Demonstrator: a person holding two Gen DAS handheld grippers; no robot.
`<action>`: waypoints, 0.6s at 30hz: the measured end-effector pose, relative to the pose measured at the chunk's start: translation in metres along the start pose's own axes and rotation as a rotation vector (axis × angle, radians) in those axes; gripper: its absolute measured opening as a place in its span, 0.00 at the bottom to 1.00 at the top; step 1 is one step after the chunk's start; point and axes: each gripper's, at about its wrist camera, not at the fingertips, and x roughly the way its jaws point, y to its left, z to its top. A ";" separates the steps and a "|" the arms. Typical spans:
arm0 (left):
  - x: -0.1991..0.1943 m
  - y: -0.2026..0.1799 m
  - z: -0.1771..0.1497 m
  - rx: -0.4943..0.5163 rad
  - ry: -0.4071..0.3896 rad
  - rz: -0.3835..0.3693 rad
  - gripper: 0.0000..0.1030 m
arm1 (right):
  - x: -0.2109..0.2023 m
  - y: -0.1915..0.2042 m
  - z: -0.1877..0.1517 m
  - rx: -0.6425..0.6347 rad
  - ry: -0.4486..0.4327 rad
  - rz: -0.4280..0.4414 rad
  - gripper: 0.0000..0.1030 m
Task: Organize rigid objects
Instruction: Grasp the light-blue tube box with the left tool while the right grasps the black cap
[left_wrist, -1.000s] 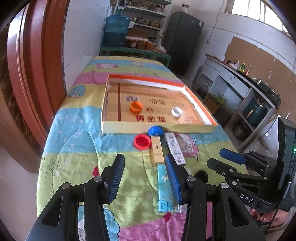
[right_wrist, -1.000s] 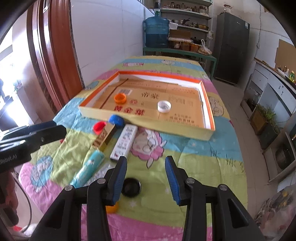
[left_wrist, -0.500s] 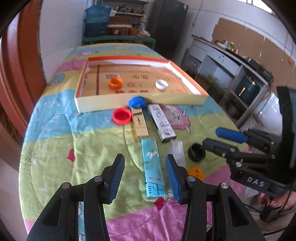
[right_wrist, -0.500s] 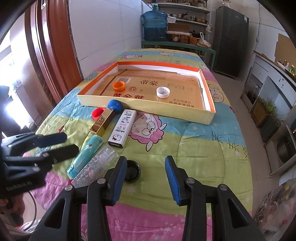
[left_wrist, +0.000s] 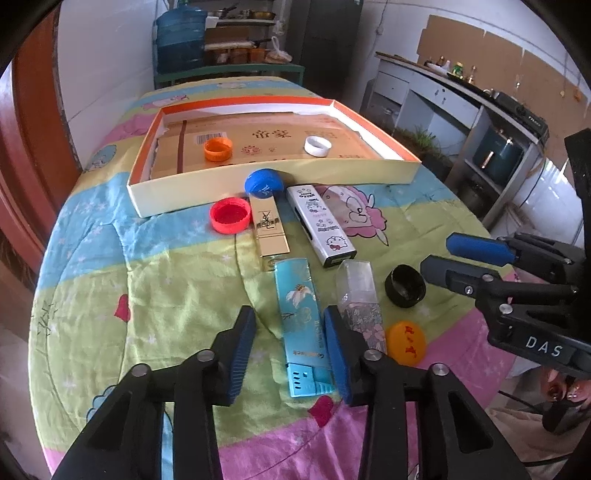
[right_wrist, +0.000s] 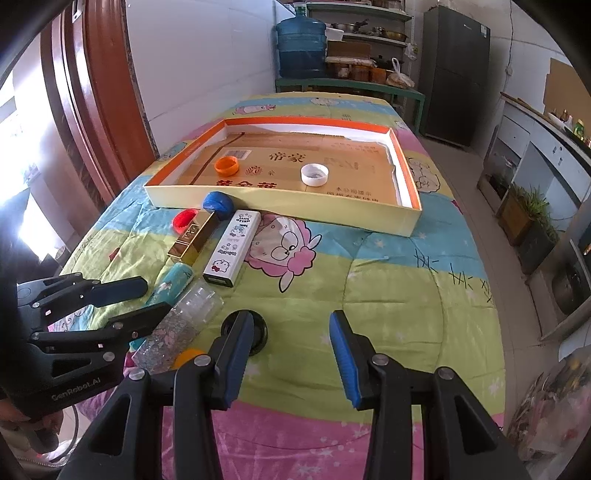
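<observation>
1. Red cap (left_wrist: 229, 215): on the cartoon-print quilt (left_wrist: 159, 273), just before the near wall of the cardboard tray (left_wrist: 266, 184), toward its left end.
2. Orange cap (left_wrist: 218, 149): inside the tray, left part of the floor.
3. Gold box (left_wrist: 268, 230): lying before the tray, touching the red cap's right side; a blue cap (left_wrist: 263, 181) sits at its far end, against the tray wall.
4. Teal box (left_wrist: 303, 325): nearer than the gold box, well before the tray; lies between the jaws of the left gripper (left_wrist: 290, 349), which have just been closing (pads not yet pressing on it).
5. White cartoon box (left_wrist: 320, 225): before the tray, right of the gold box.
6. White cap (left_wrist: 317, 146): inside the tray, right of the orange cap.
7. Clear floral bottle (left_wrist: 360, 299), black cap (left_wrist: 405, 285), yellow-orange cap (left_wrist: 405, 343): nearest group, far before the tray.
8. Right gripper (right_wrist: 291, 349): jaws apart, empty, above bare quilt beside the black cap.
</observation>
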 end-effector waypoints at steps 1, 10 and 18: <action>0.000 0.000 0.000 0.002 -0.002 -0.002 0.33 | 0.000 0.000 0.000 0.000 0.001 0.000 0.41; -0.001 -0.003 -0.002 0.013 -0.021 0.004 0.23 | -0.001 0.004 -0.006 -0.022 0.011 0.024 0.41; -0.009 0.004 -0.004 -0.027 -0.044 -0.019 0.22 | -0.001 0.014 -0.014 -0.091 0.036 0.057 0.41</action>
